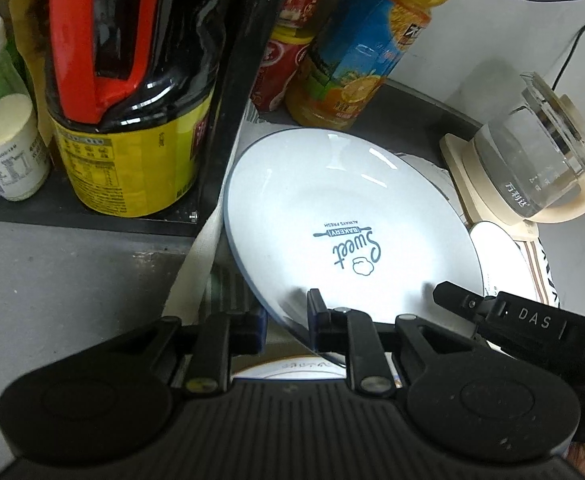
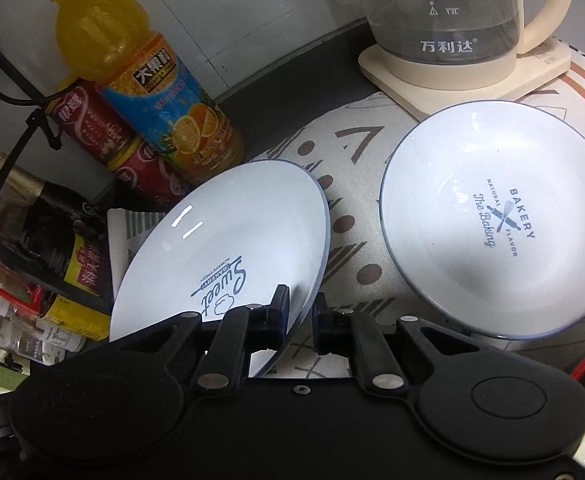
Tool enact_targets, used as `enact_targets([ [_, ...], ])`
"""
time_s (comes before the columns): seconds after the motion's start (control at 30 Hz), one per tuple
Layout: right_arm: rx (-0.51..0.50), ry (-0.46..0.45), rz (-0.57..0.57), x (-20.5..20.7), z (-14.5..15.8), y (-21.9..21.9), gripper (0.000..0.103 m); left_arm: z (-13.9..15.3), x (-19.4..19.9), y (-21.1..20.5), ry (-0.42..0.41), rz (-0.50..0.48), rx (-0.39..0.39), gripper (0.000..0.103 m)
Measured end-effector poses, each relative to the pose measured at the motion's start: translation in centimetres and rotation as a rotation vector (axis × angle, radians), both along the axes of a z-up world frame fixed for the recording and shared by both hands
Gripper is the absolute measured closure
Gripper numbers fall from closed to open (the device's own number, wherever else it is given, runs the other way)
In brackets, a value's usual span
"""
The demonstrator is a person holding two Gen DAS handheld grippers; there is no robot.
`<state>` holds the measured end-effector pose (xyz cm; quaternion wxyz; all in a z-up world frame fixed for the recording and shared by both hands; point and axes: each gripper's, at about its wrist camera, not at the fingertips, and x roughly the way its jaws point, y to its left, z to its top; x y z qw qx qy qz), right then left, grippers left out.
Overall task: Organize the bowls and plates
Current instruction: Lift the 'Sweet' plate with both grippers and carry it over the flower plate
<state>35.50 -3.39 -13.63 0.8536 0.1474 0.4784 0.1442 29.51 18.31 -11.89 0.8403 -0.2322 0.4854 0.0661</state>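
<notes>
Cloth [image 2: 372, 248] with brown dots and lines covers the bench under the dishes, reaching to the kettle [image 2: 468, 20] — one glass kettle on a cream base, at the far right edge. A black rack [image 1: 228, 92] stands at the far left, holding one big dark bottle [image 1: 132, 92] with a red handle and yellow label.

Plates: three show. The "Sweet" plate [image 1: 348, 216] is tilted up off the cloth, and both grippers pinch its near rim. The left gripper [image 1: 286, 324] has its fingers nearly together, one above and one below the rim. In the right wrist view the right gripper [image 2: 298, 316] is likewise narrowed on the same plate [image 2: 228, 240], at its right-hand rim. A "Bakery" plate [image 2: 496, 220] lies flat on the cloth just right of it, near the kettle base, apart from the held one. A third plate's [image 1: 288, 368] rim peeks out beneath the left gripper.

Smaller things: one orange juice bottle [image 2: 148, 80] at the far edge, two red cans [image 2: 92, 124] stacked beside it.
</notes>
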Motion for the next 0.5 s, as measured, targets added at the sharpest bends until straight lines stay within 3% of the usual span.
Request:
enact_targets([
  [0.5, -0.007, -0.063, 0.057, -3.8, 2.6, -1.2, 0.091, 2.5, -4.8, -2.0, -0.046, 0.034, 0.015, 0.085],
])
